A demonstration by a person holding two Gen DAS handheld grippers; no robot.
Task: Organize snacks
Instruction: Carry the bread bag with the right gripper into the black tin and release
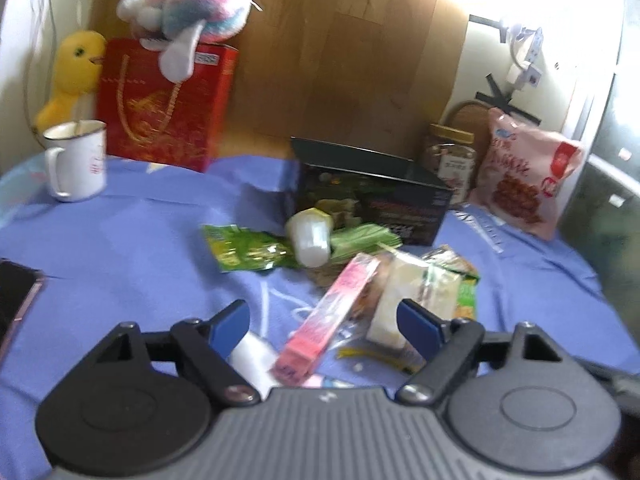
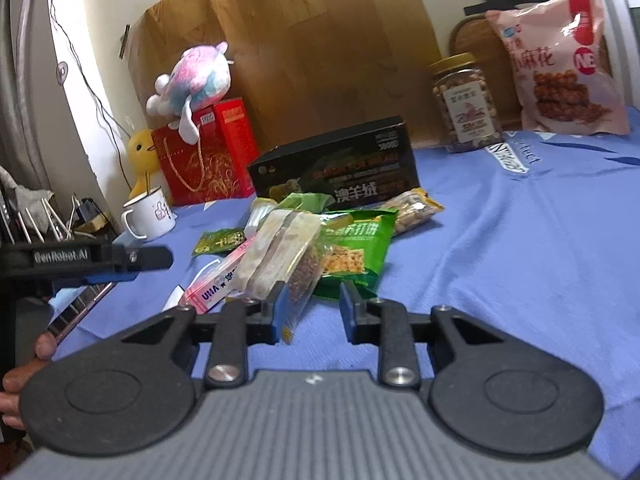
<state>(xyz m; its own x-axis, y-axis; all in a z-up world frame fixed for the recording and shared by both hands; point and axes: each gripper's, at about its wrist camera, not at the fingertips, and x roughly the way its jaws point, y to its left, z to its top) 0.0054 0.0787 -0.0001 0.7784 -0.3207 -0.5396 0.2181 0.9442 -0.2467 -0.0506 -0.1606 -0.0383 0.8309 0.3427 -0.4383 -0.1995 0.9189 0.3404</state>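
Blue cloth [image 2: 520, 240], snack pile [image 2: 304, 240] heaped before the black box [image 2: 336, 160].
We note left gripper [image 1: 324, 320] jaws wide apart over the pink box [image 1: 332, 312]; right gripper [image 2: 312, 304] jaws parted, empty, at the pile's near edge.

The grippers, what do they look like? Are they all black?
Mostly. The left gripper and right gripper each have black arms with silver screws, blue finger pads, two round black discs and a ribbed grey body. Seen from the right wrist, white "GenRobot.AI" lettering marks the left one.
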